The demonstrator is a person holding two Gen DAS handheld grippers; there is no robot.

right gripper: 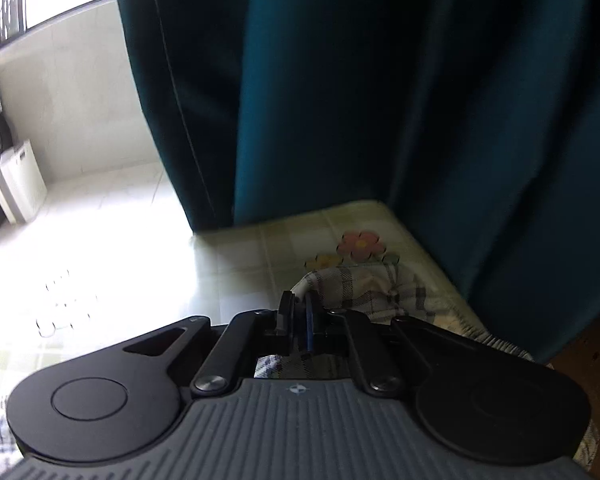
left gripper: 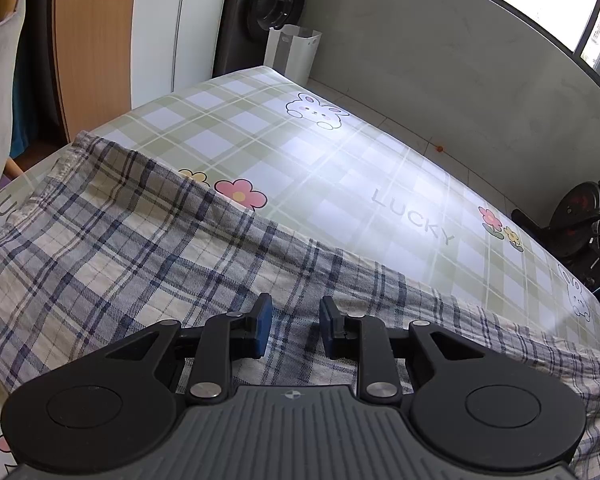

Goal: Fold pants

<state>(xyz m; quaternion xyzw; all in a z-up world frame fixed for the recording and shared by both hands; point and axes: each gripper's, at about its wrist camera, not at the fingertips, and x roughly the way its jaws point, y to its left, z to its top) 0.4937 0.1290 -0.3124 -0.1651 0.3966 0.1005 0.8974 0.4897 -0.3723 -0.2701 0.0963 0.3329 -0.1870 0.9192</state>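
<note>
The plaid pants [left gripper: 148, 256] lie spread flat across the near part of the table, cream with blue-grey checks, the gathered waistband at the left. My left gripper [left gripper: 295, 324] is open and empty, hovering just above the pants' middle. In the right wrist view, my right gripper [right gripper: 300, 312] is shut on a bunched edge of the pants [right gripper: 364, 288] near the table's far corner, the cloth rising between the pads.
The table [left gripper: 340, 148] has a green plaid cover with bunny and flower prints. A dark teal curtain [right gripper: 380, 92] hangs close behind the right gripper. A washing machine [left gripper: 268, 8], a white bin [left gripper: 292, 52] and a dark exercise machine [left gripper: 584, 216] stand on the floor.
</note>
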